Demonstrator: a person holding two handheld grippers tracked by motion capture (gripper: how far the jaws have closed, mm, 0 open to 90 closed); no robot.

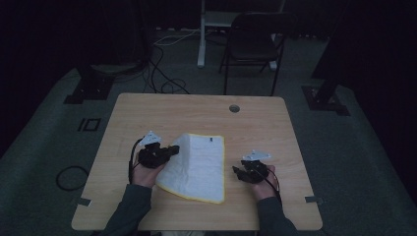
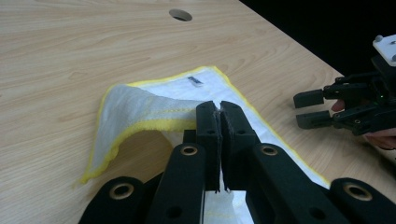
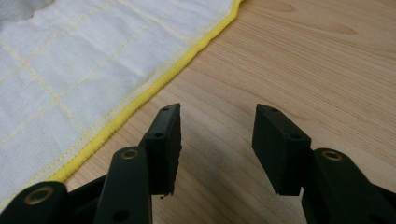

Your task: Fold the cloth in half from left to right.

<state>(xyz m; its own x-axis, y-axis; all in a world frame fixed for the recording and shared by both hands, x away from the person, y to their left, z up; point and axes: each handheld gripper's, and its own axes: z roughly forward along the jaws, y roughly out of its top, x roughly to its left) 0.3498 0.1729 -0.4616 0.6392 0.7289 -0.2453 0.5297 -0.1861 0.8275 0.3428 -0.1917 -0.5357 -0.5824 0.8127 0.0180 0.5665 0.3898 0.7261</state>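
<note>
Cloth pinched at its left edge, right gripper waiting beside it.

Left gripper (image 2: pixel 219 109) has its jaws pressed together on the cloth (image 1: pixel 199 164), lifting that edge into a fold over the table (image 1: pixel 147 105), so the coming fold probably runs from here toward the cloth's yellow-hemmed right edge. Right gripper (image 3: pixel 217 140) is spread, holding nothing, just beside that hem, over bare wood. High view shows the cloth's long axis running away from the person; left gripper view alone shows the raised flap arching off the wood.

Wooden table (image 1: pixel 147 110); white yellow-edged cloth (image 1: pixel 201 167) on it.
</note>
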